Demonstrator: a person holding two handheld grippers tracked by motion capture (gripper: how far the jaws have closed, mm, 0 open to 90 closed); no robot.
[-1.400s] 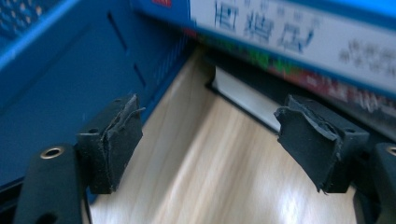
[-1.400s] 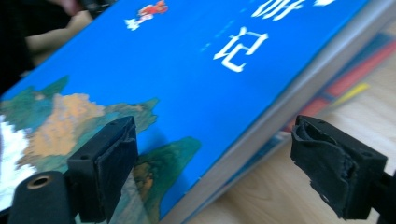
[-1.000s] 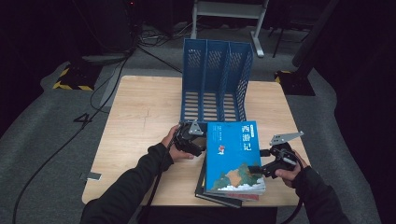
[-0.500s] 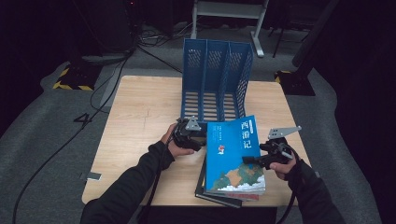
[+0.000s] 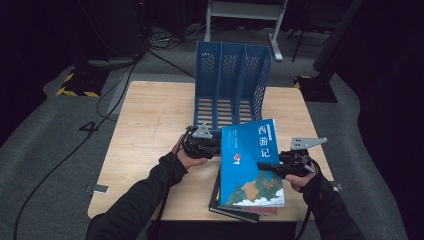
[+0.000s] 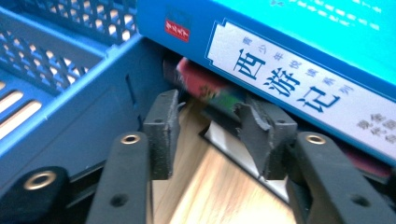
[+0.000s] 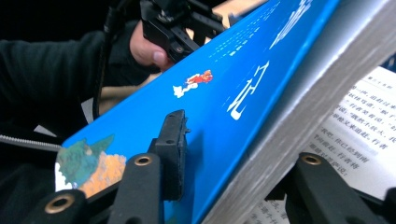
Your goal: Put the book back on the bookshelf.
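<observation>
On a light wooden table [image 5: 150, 125], seen from above: at the far edge, upright and open toward the person, a blue perforated file rack [image 5: 231, 82] with 3 compartments. Just in front of it, near the table's front edge, a short stack of books [image 5: 235, 210] lying flat. Uppermost, a thick blue book [image 5: 252, 165] with white Chinese title characters, its far corner just in front of the rack's base, tilted up off the stack below.

At the book's left edge, the left gripper [image 5: 220, 147], held in a hand with a dark sleeve behind. Jaws just been closing; in the left gripper view, spread apart under the title spine [image 6: 299, 79], with the corner of the lower books between the pads. Pressing or not: cannot tell.

At the book's right edge, the right gripper [image 5: 265, 166]. Jaws just been closing, now clamped on the blue book: 1 pad [image 7: 173, 140] flat on the cover, the other under the page block [image 7: 299, 116].
</observation>
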